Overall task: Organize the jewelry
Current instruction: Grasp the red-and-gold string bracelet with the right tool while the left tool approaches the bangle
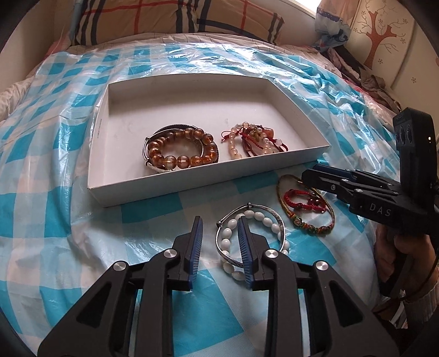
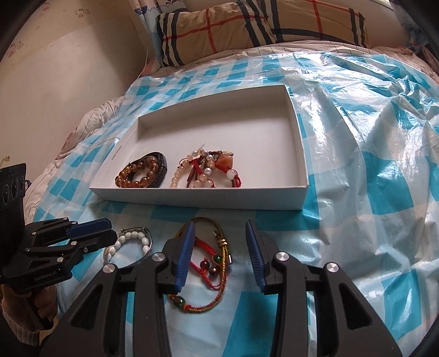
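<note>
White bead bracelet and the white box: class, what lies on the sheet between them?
Nothing: in the left wrist view, only bare blue-checked plastic sheet separates the white bead bracelet from the white box.

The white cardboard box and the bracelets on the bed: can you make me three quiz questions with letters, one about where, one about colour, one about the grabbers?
1. Where does the white oval-bead bracelet lie?
A. in the white cardboard box
B. on the blue-checked plastic sheet, in front of the box
C. on the plaid pillow

2. What colour are the big round glass beads in the box's left part?
A. amber brown
B. green
C. black

3. How is the right gripper?
A. shut on a bracelet
B. open above the woven cord bracelets
C. inside the box

Answers:
1 B, it lies on the sheet outside the box's near wall.
2 A, they look amber brown in both views.
3 B, its blue pads stand apart and grip nothing.
</note>
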